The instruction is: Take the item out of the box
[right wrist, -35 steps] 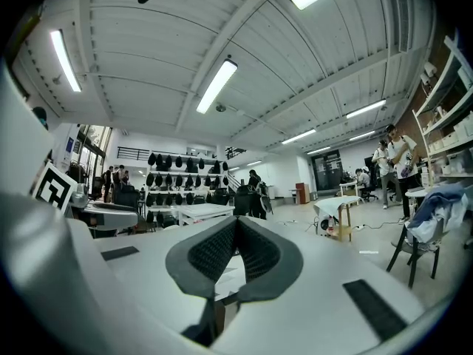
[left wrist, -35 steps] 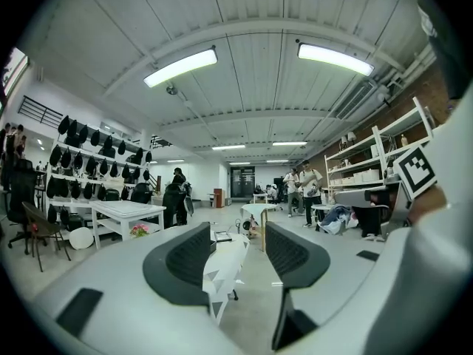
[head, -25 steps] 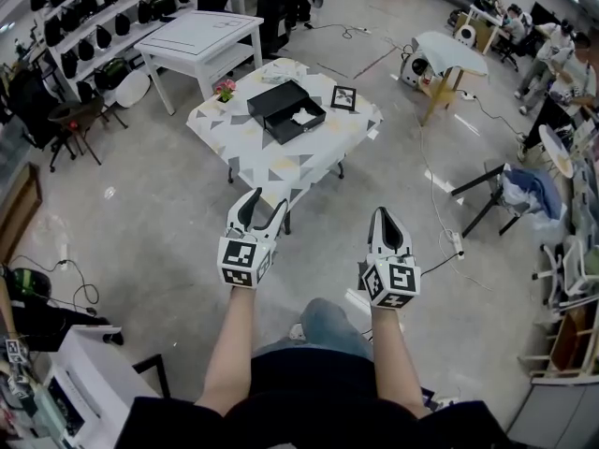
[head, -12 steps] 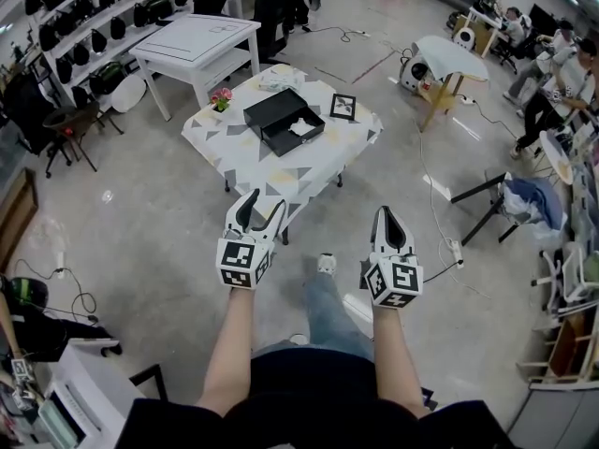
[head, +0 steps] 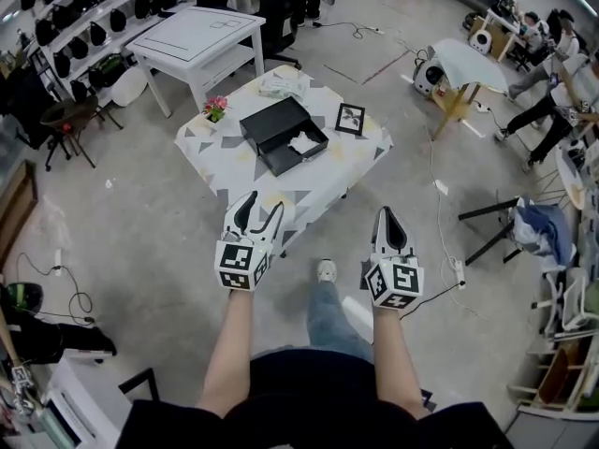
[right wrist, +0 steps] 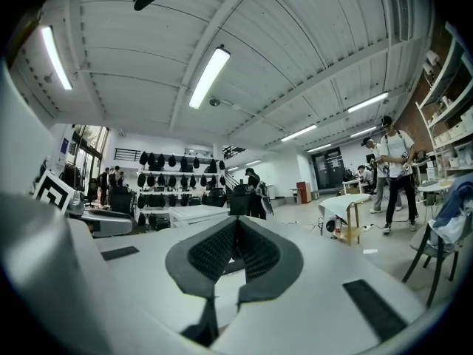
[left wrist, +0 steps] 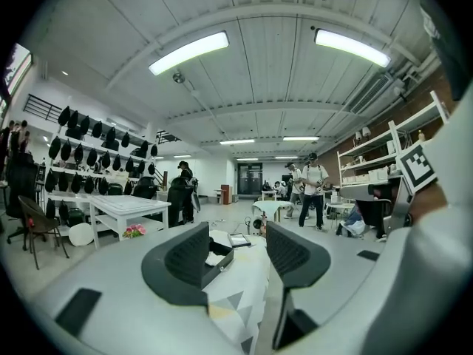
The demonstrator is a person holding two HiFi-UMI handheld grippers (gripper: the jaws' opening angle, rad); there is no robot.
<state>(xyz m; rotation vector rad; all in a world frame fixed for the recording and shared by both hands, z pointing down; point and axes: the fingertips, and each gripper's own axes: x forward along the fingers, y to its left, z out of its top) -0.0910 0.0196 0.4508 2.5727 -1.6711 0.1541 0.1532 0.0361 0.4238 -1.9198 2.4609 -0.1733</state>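
The left gripper (head: 264, 204) is up in the air with its jaws wide apart and nothing between them. In the left gripper view its two dark, ribbed pads (left wrist: 188, 254) stand clear of each other, and the distant box (left wrist: 219, 257) shows through the gap. The right gripper (head: 387, 217) has its jaws pressed together, tips meeting, with nothing caught between them. In the right gripper view the ribbed dark pads (right wrist: 211, 251) close into a point. Both grippers have smooth white bodies, and each carries a cube of black-and-white square markers next to the person's bare forearm.

The box (head: 281, 131) is black, rectangular and shallow. It lies open on the surface (head: 245, 174), well ahead of both grippers and touched by neither. A white item (head: 304, 144) sits inside it towards the right end; what it is cannot be made out.

The surface is a square table covered by a pale cloth printed with grey and yellowish triangles, its edges hanging down. On it, near the box, are a small pot of pink flowers (head: 215, 108) to the left, a dark-framed picture (head: 349, 118) lying flat to the right, and a crumpled pale bundle (head: 284, 84) at the far edge.

Beyond it stands a plain white table (head: 201, 40) on the grey concrete floor. Below the grippers a blue trouser leg and a pale shoe (head: 326, 270) show.
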